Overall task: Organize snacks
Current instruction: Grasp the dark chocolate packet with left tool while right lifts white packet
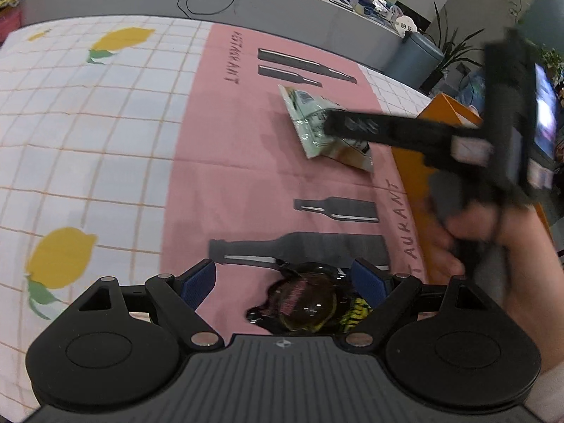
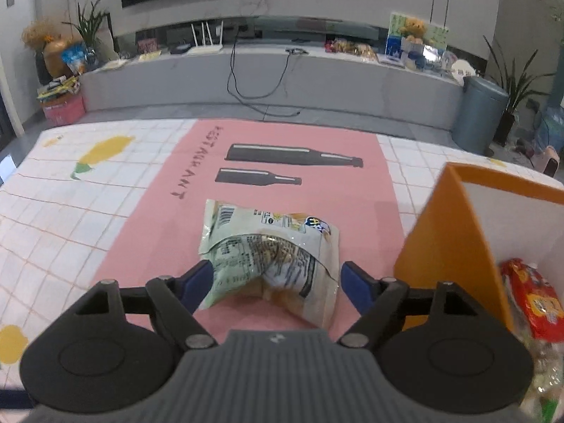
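Right now the biggest thing under me is the table cloth [image 2: 105, 211], white check with lemons and a pink panel down the middle. At its right edge stands the orange box [image 2: 447, 232], open at the top, with a red snack packet [image 2: 532, 299] already lying inside.

On the pink panel lies the pale green snack bag [image 2: 271, 253], crumpled, its long axis running away from me and a little leftward. My right claw [image 2: 276, 282] has its blue fingers spread wide, one on each side of the bag's near end; whether the left pad touches the film I cannot tell. The bag sits dead ahead between the pads, so I judge closing across its short width is all the next move needs, and the box is just to the right for the drop.

My left claw [image 1: 283, 282] is likewise spread, hovering over a small dark snack packet [image 1: 310, 306] lying close in between its fingers, farther from the box than the right one.
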### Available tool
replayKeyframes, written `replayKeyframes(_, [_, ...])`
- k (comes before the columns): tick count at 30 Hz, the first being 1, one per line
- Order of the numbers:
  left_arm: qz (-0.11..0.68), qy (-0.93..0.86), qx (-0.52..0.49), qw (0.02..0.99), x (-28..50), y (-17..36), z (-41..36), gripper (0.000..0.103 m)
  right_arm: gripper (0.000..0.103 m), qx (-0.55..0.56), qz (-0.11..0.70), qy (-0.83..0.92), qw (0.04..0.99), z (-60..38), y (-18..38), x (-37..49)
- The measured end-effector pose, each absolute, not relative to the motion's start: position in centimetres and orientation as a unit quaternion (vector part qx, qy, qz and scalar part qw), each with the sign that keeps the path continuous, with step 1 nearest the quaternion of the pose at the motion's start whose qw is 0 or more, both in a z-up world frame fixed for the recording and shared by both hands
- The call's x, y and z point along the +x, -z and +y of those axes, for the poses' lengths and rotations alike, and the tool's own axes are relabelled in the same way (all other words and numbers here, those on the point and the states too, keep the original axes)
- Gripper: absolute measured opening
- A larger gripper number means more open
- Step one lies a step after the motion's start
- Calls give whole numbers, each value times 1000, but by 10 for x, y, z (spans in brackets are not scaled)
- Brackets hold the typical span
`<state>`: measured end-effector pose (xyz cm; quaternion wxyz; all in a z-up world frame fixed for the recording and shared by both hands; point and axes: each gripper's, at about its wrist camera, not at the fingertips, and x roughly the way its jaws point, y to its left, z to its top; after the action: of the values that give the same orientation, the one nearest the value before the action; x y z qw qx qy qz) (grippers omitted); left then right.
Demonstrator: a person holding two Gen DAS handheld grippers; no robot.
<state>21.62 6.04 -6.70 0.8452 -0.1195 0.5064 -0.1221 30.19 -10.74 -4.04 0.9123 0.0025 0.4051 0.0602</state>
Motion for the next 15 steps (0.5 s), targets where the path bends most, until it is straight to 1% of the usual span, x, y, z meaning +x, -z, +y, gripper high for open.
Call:
replayKeyframes(1, [509, 122, -120, 844, 216, 69, 60, 101, 90, 17, 408, -64, 911, -108, 42, 308])
replayKeyframes(2, [509, 123, -120, 843, 217, 69, 59, 101, 96, 32, 411, -68, 908, -109, 44, 314])
replayKeyframes(6, [511, 110, -106, 846, 218, 74, 58, 101, 98, 61, 447, -62, 890, -108, 59, 347])
replayKeyframes(11, [518, 108, -105, 842, 218, 78, 65, 101, 98, 29, 446, -66, 892, -96, 69, 362])
replayKeyframes(12, [518, 108, -104, 842, 218, 79, 66, 101, 92, 18, 446, -68, 892, -94, 70, 361])
replayKeyframes(13, [519, 106, -103, 842, 218, 79, 66, 101, 88, 7, 442, -66, 894, -93, 71, 359])
replayKeyframes(15, [519, 102, -103, 842, 218, 79, 68, 101, 69, -6, 437, -65, 897, -93, 69, 354])
